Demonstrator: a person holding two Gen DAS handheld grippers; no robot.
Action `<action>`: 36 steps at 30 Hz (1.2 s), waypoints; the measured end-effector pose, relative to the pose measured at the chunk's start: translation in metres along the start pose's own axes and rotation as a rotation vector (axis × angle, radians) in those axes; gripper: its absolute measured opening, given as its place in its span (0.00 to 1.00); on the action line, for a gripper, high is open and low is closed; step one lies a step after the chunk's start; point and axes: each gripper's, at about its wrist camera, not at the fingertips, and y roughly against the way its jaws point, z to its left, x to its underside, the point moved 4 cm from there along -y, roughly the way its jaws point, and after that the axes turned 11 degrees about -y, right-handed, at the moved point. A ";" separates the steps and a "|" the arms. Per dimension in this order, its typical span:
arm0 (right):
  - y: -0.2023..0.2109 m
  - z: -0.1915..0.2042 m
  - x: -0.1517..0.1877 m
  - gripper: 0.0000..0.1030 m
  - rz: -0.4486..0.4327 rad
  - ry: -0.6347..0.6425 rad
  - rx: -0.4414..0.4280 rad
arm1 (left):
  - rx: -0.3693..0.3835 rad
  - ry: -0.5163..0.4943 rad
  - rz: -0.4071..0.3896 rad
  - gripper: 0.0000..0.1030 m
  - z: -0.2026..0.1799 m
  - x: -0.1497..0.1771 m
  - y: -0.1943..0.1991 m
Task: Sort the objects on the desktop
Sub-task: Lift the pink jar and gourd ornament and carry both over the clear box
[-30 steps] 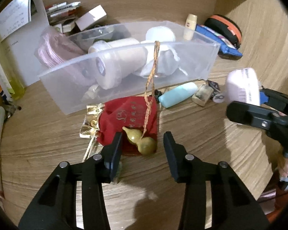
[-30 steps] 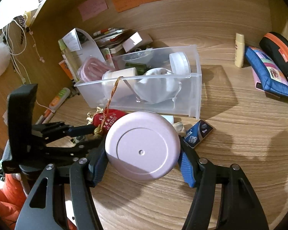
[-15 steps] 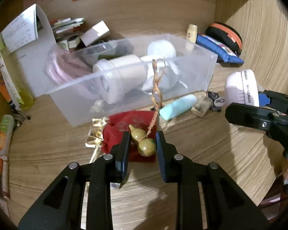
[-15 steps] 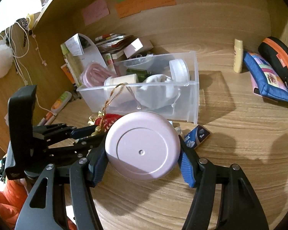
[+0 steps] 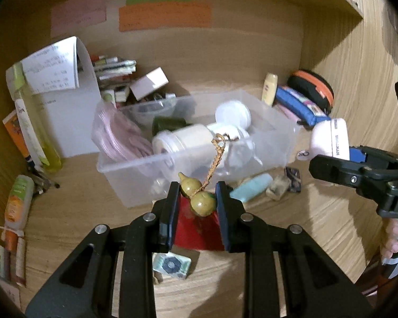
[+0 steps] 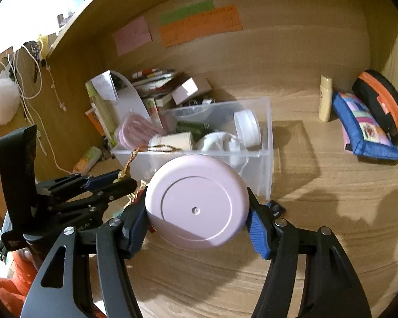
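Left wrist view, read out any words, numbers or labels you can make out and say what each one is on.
"8": small round tag beside the clear bin.
Pink jar, side print: too blurred.
White receipt: too small.
Wall notes: too blurred.
Right gripper, white lettering: cut off.

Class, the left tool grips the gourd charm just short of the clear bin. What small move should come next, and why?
Probably carry it forward over the bin. The left tool is shut on the gourd, already off the desk, with the bin's near wall just ahead.
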 end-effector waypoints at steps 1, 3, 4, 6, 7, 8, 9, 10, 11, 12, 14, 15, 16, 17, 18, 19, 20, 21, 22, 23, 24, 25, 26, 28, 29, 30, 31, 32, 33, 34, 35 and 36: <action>0.000 0.001 -0.002 0.59 -0.004 0.001 0.002 | 0.000 0.006 -0.010 0.25 0.003 -0.002 0.002; 0.001 0.003 -0.007 0.59 -0.014 0.003 0.007 | -0.003 0.012 -0.027 0.25 0.008 -0.006 0.004; 0.002 0.003 -0.009 0.59 -0.018 0.004 0.009 | -0.006 0.014 -0.035 0.25 0.010 -0.009 0.006; 0.003 0.005 -0.013 0.59 -0.031 0.008 0.013 | -0.010 0.016 -0.047 0.25 0.014 -0.013 0.007; 0.004 0.007 -0.016 0.59 -0.038 0.011 0.016 | -0.013 0.017 -0.053 0.25 0.016 -0.015 0.008; 0.005 0.007 -0.017 0.59 -0.041 0.014 0.018 | -0.013 0.018 -0.058 0.25 0.018 -0.017 0.008; 0.006 0.008 -0.020 0.59 -0.048 0.018 0.022 | -0.013 0.020 -0.066 0.25 0.020 -0.020 0.009; 0.006 0.009 -0.023 0.59 -0.053 0.021 0.027 | -0.013 0.022 -0.072 0.25 0.022 -0.021 0.010; 0.007 0.009 -0.024 0.59 -0.057 0.023 0.029 | -0.012 0.023 -0.079 0.25 0.024 -0.023 0.011; 0.007 0.010 -0.028 0.59 -0.065 0.026 0.034 | -0.010 0.024 -0.086 0.25 0.026 -0.026 0.012; 0.008 0.010 -0.032 0.59 -0.076 0.025 0.037 | -0.002 0.032 -0.102 0.25 0.030 -0.031 0.013; 0.009 0.011 -0.035 0.59 -0.080 0.025 0.036 | 0.004 0.036 -0.109 0.25 0.031 -0.034 0.013; 0.009 0.011 -0.037 0.59 -0.085 0.027 0.035 | 0.005 0.038 -0.115 0.25 0.033 -0.037 0.014; 0.009 0.012 -0.040 0.59 -0.089 0.032 0.035 | 0.004 0.039 -0.119 0.25 0.035 -0.039 0.013; 0.009 0.013 -0.041 0.59 -0.090 0.041 0.036 | 0.003 0.039 -0.122 0.25 0.037 -0.043 0.012; 0.008 0.015 -0.043 0.59 -0.093 0.049 0.038 | 0.001 0.039 -0.124 0.25 0.038 -0.044 0.012; 0.007 0.016 -0.045 0.59 -0.096 0.057 0.042 | 0.001 0.038 -0.124 0.25 0.039 -0.046 0.010; 0.005 0.018 -0.048 0.59 -0.097 0.068 0.046 | 0.002 0.038 -0.125 0.25 0.040 -0.048 0.009; 0.003 0.019 -0.050 0.59 -0.097 0.076 0.049 | -0.001 0.039 -0.126 0.25 0.041 -0.050 0.008; 0.001 0.019 -0.052 0.59 -0.097 0.078 0.051 | -0.004 0.038 -0.127 0.25 0.042 -0.052 0.006; -0.001 0.020 -0.055 0.59 -0.096 0.082 0.055 | -0.007 0.038 -0.129 0.25 0.044 -0.053 0.005; -0.003 0.020 -0.057 0.59 -0.096 0.084 0.055 | -0.008 0.041 -0.130 0.25 0.045 -0.055 0.004; -0.006 0.020 -0.060 0.59 -0.095 0.085 0.057 | -0.006 0.043 -0.130 0.25 0.047 -0.057 0.002; -0.012 0.020 -0.065 0.59 -0.089 0.091 0.060 | -0.011 0.049 -0.127 0.25 0.051 -0.060 -0.002; -0.015 0.020 -0.067 0.59 -0.087 0.096 0.065 | -0.010 0.050 -0.125 0.25 0.052 -0.062 -0.004; -0.019 0.020 -0.070 0.59 -0.083 0.103 0.072 | -0.007 0.052 -0.122 0.25 0.054 -0.063 -0.006; -0.024 0.020 -0.072 0.59 -0.078 0.110 0.078 | -0.007 0.054 -0.118 0.25 0.055 -0.065 -0.009; -0.027 0.020 -0.074 0.59 -0.074 0.114 0.081 | -0.006 0.057 -0.114 0.25 0.057 -0.067 -0.011; -0.031 0.019 -0.076 0.59 -0.068 0.118 0.085 | -0.004 0.059 -0.111 0.25 0.058 -0.068 -0.012; -0.035 0.019 -0.078 0.59 -0.064 0.121 0.088 | -0.006 0.062 -0.107 0.25 0.060 -0.070 -0.015; -0.039 0.017 -0.080 0.59 -0.058 0.122 0.094 | -0.009 0.067 -0.102 0.25 0.062 -0.071 -0.018; -0.045 0.014 -0.081 0.59 -0.049 0.117 0.100 | -0.005 0.070 -0.098 0.25 0.063 -0.072 -0.021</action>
